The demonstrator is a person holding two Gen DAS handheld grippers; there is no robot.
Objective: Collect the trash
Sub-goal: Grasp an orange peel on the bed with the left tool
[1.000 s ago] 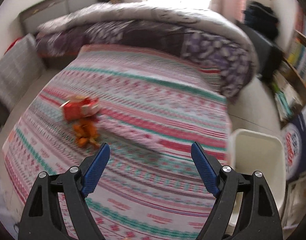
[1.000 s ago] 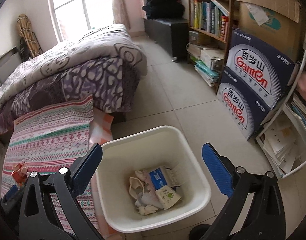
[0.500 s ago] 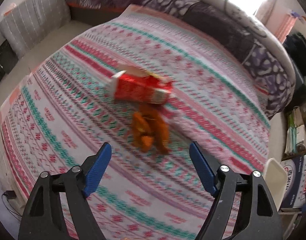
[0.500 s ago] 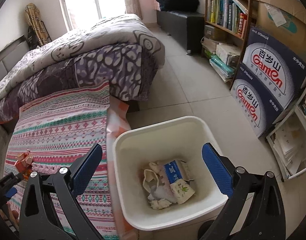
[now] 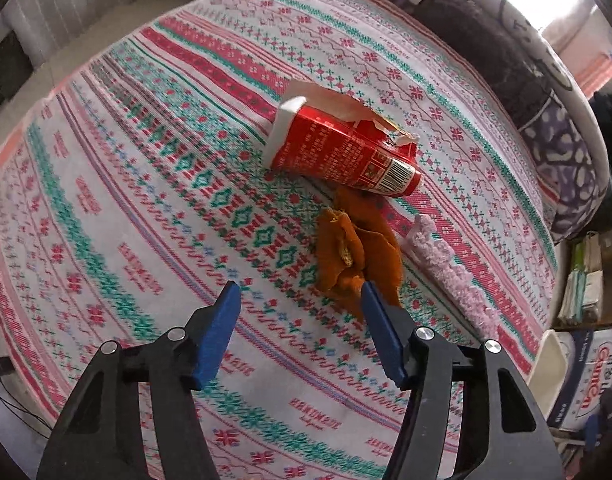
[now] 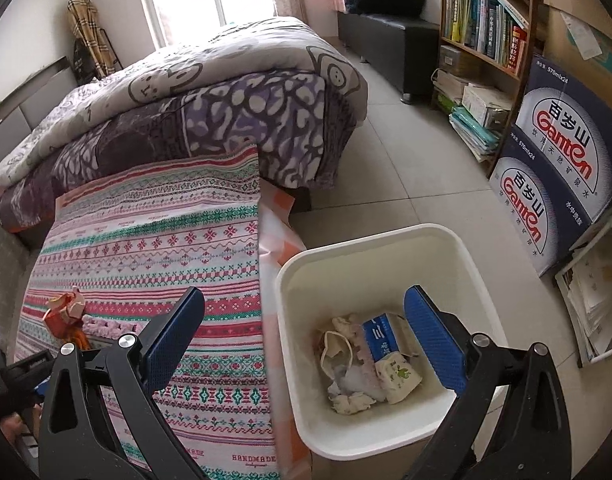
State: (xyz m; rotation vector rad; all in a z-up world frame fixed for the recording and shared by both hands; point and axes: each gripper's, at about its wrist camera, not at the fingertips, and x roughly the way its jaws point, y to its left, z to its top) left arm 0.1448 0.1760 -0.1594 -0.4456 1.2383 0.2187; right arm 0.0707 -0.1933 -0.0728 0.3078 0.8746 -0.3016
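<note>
Left tongs (image 5: pixel 298 296), jaws just narrowing but empty, hang over the peel (image 5: pixel 355 256), which lies against the carton (image 5: pixel 337 152); too narrow, they may shove it aside. Right tongs (image 6: pixel 306 332) gape empty above the bin (image 6: pixel 385 436).

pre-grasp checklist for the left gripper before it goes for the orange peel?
1. Left gripper empty: ok; jaws have just been closing, nothing between them.
2. Orange peel centred between the jaws: not ok, it sits by the right finger.
3. Red carton clear of the peel: not ok, its end overlaps the peel.
4. Pink fuzzy strip clear of the peel: cannot tell, they lie very close.
5. White bin has room: ok, trash only at the bottom.
6. Right gripper free: ok, open above the bin.
</note>
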